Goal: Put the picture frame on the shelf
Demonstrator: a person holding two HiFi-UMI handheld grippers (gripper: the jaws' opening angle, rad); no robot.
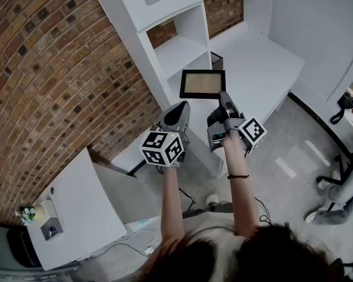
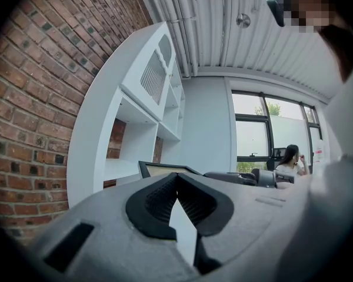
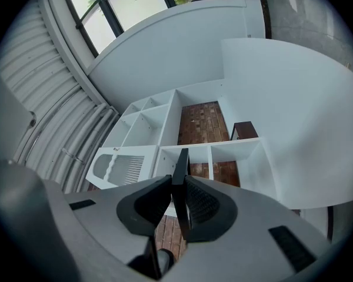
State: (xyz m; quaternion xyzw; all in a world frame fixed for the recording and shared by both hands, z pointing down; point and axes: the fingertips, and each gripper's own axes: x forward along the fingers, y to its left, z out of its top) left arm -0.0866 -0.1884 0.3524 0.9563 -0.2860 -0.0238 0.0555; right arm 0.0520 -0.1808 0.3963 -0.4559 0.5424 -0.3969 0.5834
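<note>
The picture frame (image 1: 203, 84) is black with a tan inner panel and hangs in the air in front of the white shelf unit (image 1: 179, 51). My right gripper (image 1: 223, 98) is shut on the frame's lower right edge. In the right gripper view the frame (image 3: 180, 169) shows edge-on as a thin black strip pinched between the pads, with the shelf's open compartments (image 3: 235, 151) beyond. My left gripper (image 1: 177, 111) is to the left of the frame and a little below it. Its jaws meet at the tips with nothing in them (image 2: 176, 178). The frame's corner (image 2: 159, 169) shows just past them.
A brick wall (image 1: 53, 69) runs along the left behind the shelf. A small dark box (image 1: 216, 60) stands in a lower compartment. A white side table (image 1: 76, 210) with small items is at lower left. A seated person (image 1: 341, 192) is at the right edge.
</note>
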